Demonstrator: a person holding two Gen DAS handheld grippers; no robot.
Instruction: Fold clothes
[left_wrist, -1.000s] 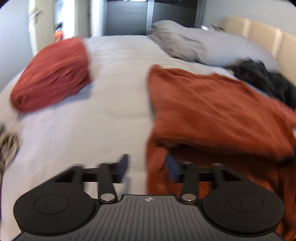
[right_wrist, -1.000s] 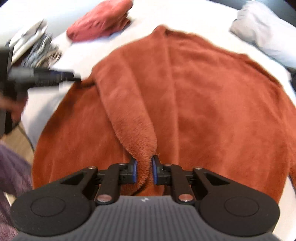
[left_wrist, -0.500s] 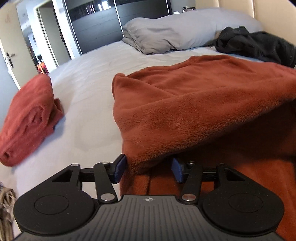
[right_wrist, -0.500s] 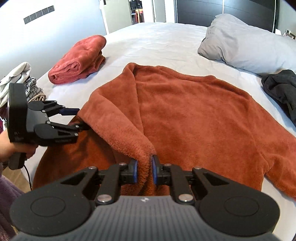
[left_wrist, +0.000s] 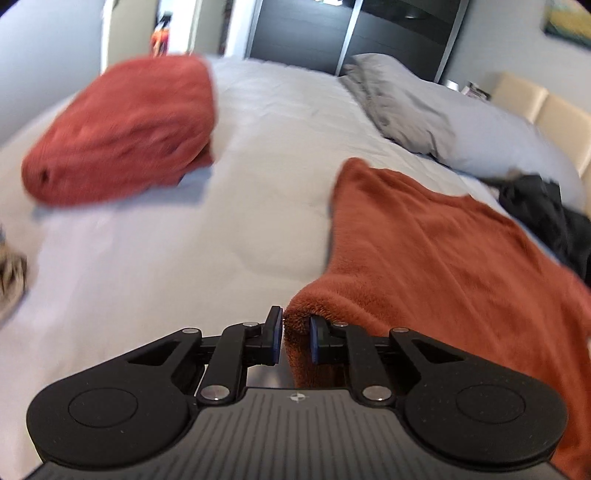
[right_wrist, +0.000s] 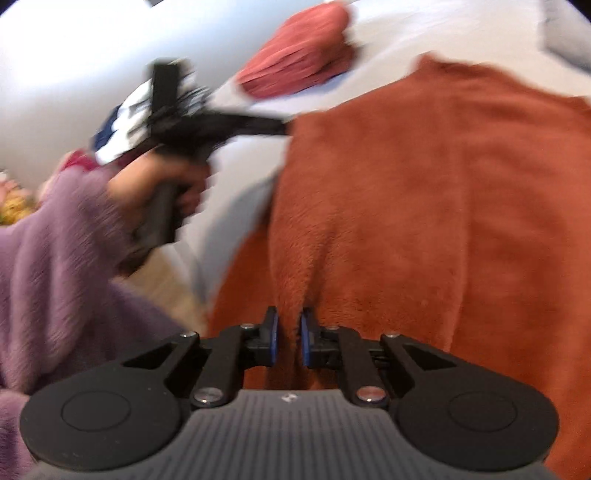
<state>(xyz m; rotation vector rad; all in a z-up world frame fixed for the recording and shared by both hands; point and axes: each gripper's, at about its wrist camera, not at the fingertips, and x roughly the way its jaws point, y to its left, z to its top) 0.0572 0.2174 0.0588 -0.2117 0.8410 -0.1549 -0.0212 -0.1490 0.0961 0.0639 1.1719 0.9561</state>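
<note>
White bedding covers the bed (left_wrist: 236, 236), with the rust fleece garment (left_wrist: 443, 258) spread at 3 o'clock. Left tool (left_wrist: 293, 339) is closing on its folded edge. Right tool (right_wrist: 289, 341) is closing too, its jaws narrow and pinching a fleece ridge.

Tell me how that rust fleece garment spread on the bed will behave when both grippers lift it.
The fleece garment will probably drape and sag; it already folds softly at the right gripper. Its plush pile likely resists slipping. The left gripper, closing on an edge, should hold it.

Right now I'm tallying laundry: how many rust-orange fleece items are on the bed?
2: a folded fleece bundle at the bed's far left, and a spread fleece garment nearer, right. Others may be hidden.
</note>
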